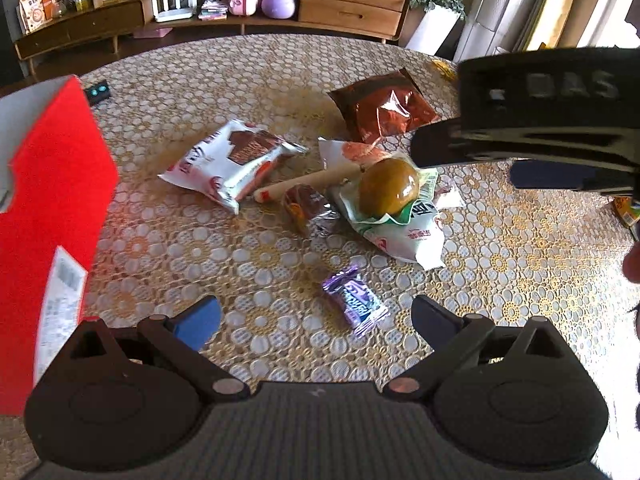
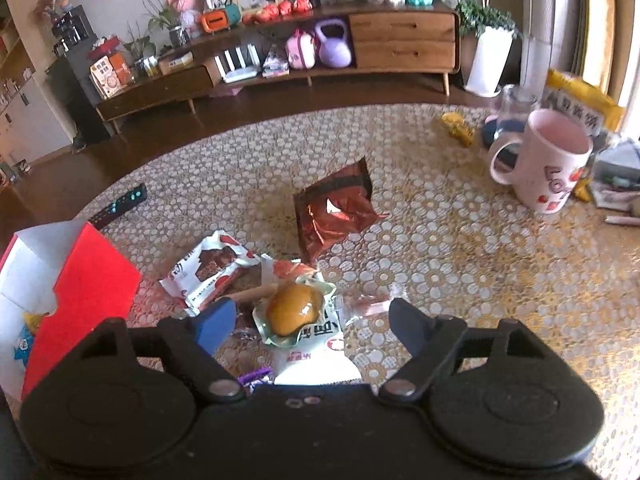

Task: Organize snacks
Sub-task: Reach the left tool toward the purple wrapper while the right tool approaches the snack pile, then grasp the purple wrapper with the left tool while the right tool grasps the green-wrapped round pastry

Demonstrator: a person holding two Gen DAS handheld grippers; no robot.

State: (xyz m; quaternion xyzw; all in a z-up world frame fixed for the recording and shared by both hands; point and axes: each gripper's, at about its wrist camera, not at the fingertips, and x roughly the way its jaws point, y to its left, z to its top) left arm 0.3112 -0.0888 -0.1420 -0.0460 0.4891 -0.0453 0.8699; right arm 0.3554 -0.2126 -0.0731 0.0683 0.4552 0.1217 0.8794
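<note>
Several snacks lie in a loose pile on the lace-covered table [image 1: 500, 280]: a white and brown wafer bag [image 1: 236, 160], a thin sausage stick [image 1: 308, 186], a dark wrapped cake [image 1: 308, 208], a brown egg pack [image 1: 390, 192] on a white and green pouch, a red-brown foil bag [image 1: 382, 106] and a purple candy [image 1: 356, 300]. My left gripper [image 1: 316, 320] hovers open just above the purple candy. My right gripper [image 2: 312, 326] is open over the egg pack [image 2: 294, 308], not touching it; it also juts in from the right in the left wrist view.
A red open box [image 1: 56, 200] stands at the table's left edge, with a remote control [image 2: 120, 206] behind it. A pink mug [image 2: 548, 164], a glass jar and a yellow bag [image 2: 580, 108] crowd the right side. A wooden sideboard [image 2: 400, 40] lines the far wall.
</note>
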